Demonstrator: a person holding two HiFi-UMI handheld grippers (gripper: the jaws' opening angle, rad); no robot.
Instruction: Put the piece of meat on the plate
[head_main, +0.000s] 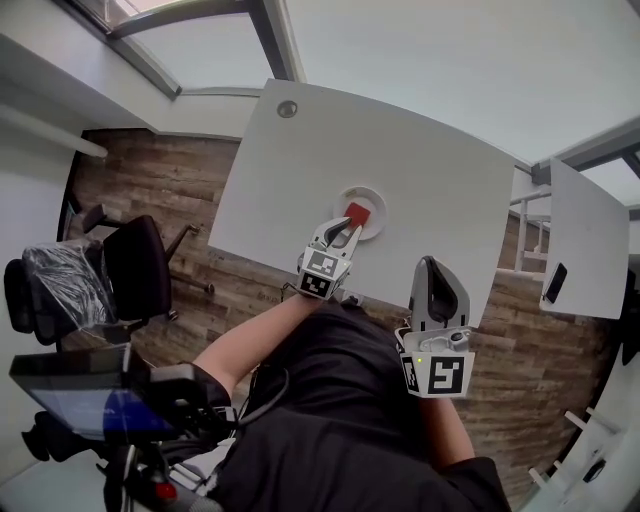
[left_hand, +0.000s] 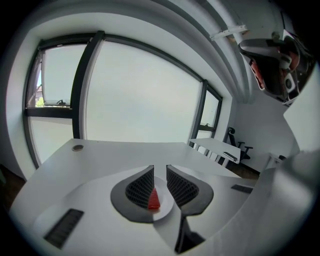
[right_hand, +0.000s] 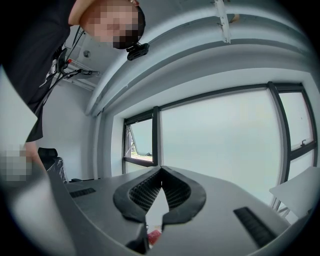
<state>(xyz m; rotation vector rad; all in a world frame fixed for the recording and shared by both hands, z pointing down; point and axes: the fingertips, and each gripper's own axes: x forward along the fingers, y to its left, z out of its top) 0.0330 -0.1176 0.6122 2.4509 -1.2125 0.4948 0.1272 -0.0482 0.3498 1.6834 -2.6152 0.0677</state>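
White table (head_main: 420, 170), big windows behind. Meat (head_main: 357, 213) lies on plate (head_main: 381, 215), so placing looks done. Left gripper (head_main: 347, 230) at plate's near edge, jaws narrow, gripping nothing. Right gripper (head_main: 433, 268) closed, empty. Next: lift left clear without nudging plate.

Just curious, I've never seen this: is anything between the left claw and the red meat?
Nothing visible does. The piece of meat lies on the plate, and the left claw hangs close by it; the meat shows through the gap between its jaws.
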